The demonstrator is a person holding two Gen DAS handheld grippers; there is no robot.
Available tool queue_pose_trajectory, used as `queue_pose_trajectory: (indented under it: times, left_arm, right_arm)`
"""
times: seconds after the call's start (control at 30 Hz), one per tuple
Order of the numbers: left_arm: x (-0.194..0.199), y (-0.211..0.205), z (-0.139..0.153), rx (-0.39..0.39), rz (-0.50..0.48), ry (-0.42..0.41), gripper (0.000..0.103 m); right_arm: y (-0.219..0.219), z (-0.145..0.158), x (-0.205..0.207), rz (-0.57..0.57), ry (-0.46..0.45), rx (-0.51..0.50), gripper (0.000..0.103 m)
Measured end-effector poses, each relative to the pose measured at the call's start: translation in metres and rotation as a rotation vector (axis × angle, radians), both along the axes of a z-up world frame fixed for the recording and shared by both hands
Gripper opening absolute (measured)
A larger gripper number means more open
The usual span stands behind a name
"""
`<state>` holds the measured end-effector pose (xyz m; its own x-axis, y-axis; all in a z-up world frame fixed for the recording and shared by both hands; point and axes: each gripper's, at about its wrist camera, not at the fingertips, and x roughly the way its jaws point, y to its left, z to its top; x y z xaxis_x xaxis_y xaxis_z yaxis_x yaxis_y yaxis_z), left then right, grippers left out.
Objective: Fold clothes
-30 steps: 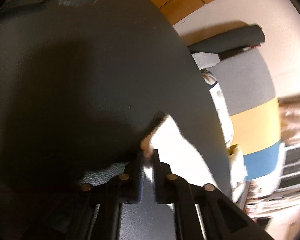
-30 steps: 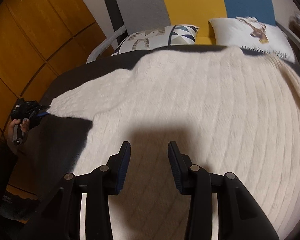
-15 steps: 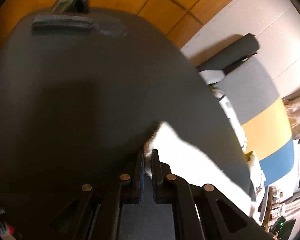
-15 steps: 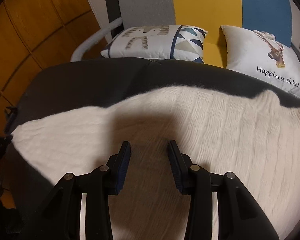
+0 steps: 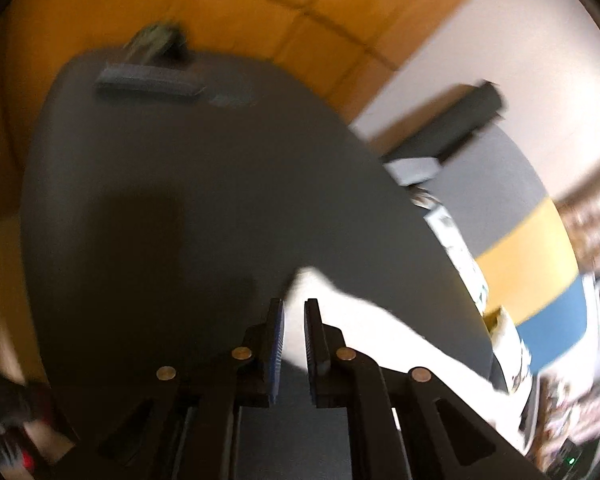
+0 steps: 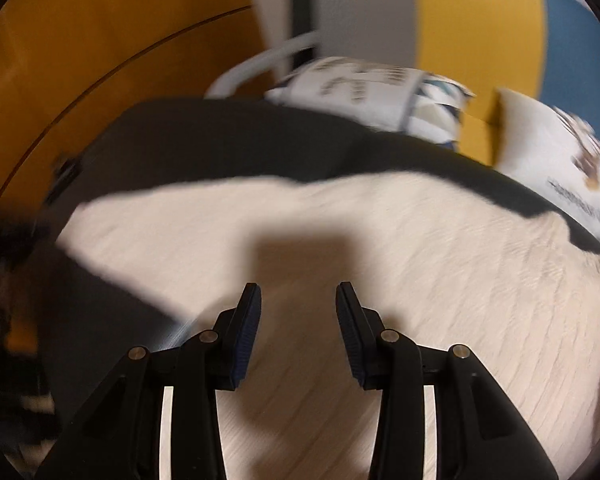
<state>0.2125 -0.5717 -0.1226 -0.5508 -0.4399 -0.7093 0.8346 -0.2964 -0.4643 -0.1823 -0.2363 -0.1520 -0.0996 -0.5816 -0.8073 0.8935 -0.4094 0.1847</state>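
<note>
text: none legible | pillow (image 6: 556,168): dark lettering; too blurred to read

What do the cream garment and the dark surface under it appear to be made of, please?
The cream garment looks like a soft knit, probably wool or acrylic: fine ribbed rows run across it and its edges are fuzzy. The dark surface looks like smooth matte grey fabric or leatherette; motion blur leaves that open.

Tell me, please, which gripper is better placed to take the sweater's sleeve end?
Probably left: the left gripper has the sleeve end between its opening fingers; the right gripper hovers open above the sweater's body.
</note>
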Motion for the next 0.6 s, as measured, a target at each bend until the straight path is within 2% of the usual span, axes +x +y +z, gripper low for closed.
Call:
queue_pose_trajectory:
  times: [0.1,0.13,0.2,0.27,0.37,0.43,0.53,0.6]
  left_arm:
    - [-0.037,0.009,-0.004,-0.056,-0.107,-0.130,0.012]
    - [-0.051,0.007,-0.011,-0.056,-0.126,-0.190,0.012]
    - [-0.060,-0.007,-0.036,-0.007,-0.107,-0.282,0.009]
    - [-0.053,-0.015,-0.045,-0.030,-0.078,-0.284,0.008]
    - [-0.054,-0.018,-0.040,-0.020,-0.061,-0.319,0.007]
    - [-0.060,-0.015,-0.031,-0.022,-0.064,-0.317,0.007]
    - [-0.082,0.011,-0.003,-0.100,-0.149,-0.264,0.009]
    - [-0.103,0.035,0.009,-0.138,-0.241,-0.229,0.011]
  right_arm:
    - [0.002,-0.013,0.018,0.043,0.000,0.037,0.042]
    - [0.002,-0.019,0.023,0.050,-0.002,0.056,0.042]
    - [0.009,-0.027,0.031,0.070,0.038,0.056,0.042]
    - [0.019,-0.031,0.033,0.061,0.041,0.035,0.042]
    - [0.025,-0.033,0.037,0.087,0.080,0.022,0.042]
    - [0.025,-0.033,0.033,0.089,0.071,0.007,0.043]
    - [0.026,-0.020,0.022,0.051,-0.046,-0.021,0.044]
    - [0.030,-0.002,0.019,0.026,-0.030,-0.084,0.044]
